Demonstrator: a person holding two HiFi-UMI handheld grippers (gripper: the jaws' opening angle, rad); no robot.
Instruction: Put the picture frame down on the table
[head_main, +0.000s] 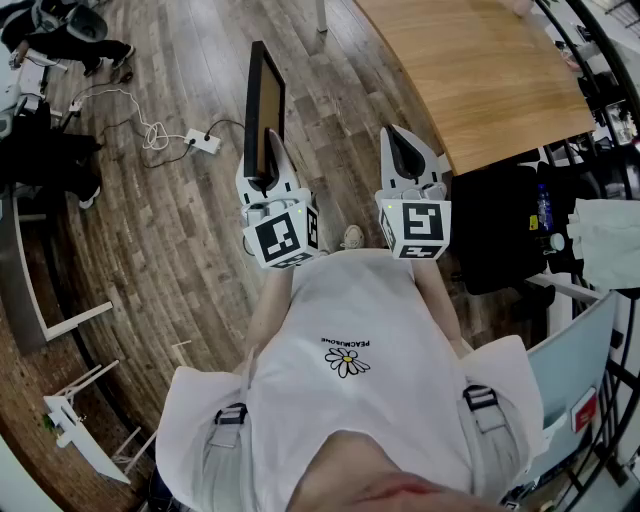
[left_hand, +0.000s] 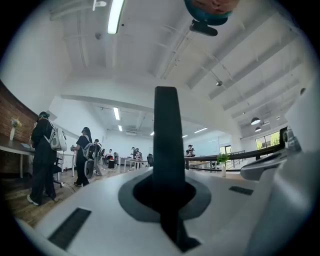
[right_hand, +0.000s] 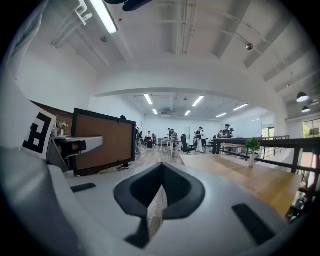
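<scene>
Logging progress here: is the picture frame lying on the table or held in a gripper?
Held. The left gripper is shut on the picture frame, which stands on edge above the floor, beside the table, not on it.

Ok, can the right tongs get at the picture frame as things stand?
Probably yes. The picture frame stands upright in the left tongs, close beside the right tongs, with nothing between them. The right tongs are shut, though, and would need to open first.
</scene>
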